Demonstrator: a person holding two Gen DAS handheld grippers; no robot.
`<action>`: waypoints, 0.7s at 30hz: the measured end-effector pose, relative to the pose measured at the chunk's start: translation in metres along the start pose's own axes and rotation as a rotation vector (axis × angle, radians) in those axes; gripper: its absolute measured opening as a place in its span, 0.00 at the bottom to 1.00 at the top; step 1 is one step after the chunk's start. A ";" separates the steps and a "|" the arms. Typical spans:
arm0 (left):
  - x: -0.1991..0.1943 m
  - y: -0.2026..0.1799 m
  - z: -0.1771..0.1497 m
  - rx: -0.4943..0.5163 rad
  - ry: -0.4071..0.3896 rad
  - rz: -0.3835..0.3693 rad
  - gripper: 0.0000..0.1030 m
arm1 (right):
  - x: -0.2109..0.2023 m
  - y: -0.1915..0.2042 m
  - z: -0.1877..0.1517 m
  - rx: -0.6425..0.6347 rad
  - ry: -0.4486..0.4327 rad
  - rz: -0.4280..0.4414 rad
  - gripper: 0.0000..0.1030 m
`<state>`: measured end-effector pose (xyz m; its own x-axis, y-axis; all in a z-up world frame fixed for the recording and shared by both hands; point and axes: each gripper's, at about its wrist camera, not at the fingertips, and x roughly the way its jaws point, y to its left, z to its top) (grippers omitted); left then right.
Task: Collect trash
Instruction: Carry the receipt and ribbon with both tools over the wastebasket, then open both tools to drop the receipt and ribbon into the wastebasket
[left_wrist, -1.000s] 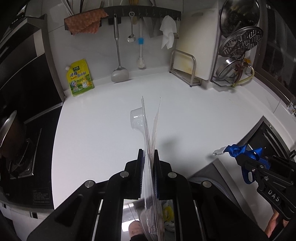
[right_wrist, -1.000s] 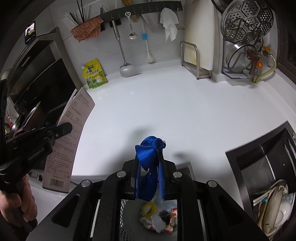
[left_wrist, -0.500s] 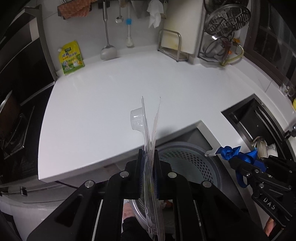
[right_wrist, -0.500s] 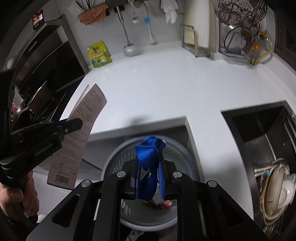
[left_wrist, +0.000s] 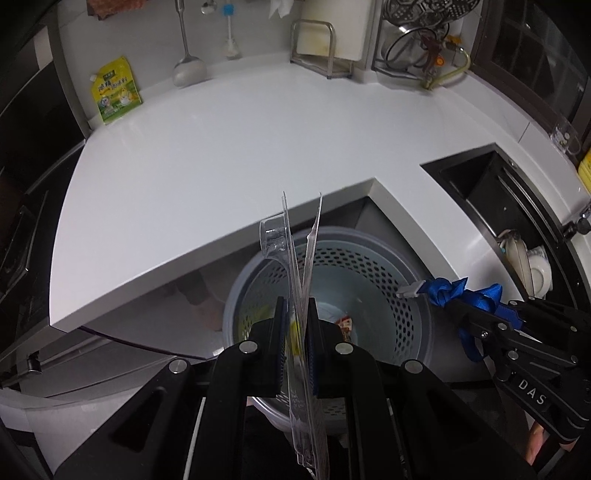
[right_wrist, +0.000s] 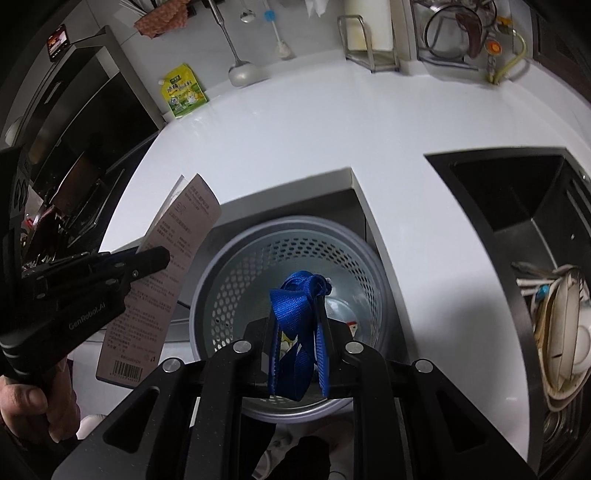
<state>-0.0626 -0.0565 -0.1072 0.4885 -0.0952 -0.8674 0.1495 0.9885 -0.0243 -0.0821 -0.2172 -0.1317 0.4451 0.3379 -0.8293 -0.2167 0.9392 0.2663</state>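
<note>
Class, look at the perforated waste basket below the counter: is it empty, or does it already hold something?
Not empty. The waste basket already holds scraps at the bottom, including a red-and-white wrapper; its upper part is unfilled.

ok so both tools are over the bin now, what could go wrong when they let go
1. The blister pack in the left tool is long and stands upright, its top reaching past the trash bin's rim; released like this it may catch the rim and tip out.
2. The blue strap is looped around the right tool fingers, so it might snag instead of dropping.
3. Both tools hover close together and could bump.
</note>
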 end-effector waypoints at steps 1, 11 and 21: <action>0.002 0.000 -0.001 -0.001 0.008 -0.004 0.10 | 0.002 0.001 -0.001 -0.002 0.006 0.003 0.16; 0.002 0.005 -0.003 -0.034 0.023 0.002 0.23 | 0.008 0.011 0.002 -0.044 0.016 0.024 0.21; -0.012 0.011 0.001 -0.064 -0.011 0.031 0.62 | -0.002 0.008 0.009 -0.031 -0.019 0.007 0.53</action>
<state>-0.0661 -0.0448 -0.0972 0.5011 -0.0655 -0.8629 0.0794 0.9964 -0.0295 -0.0768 -0.2098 -0.1229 0.4596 0.3455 -0.8182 -0.2461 0.9347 0.2564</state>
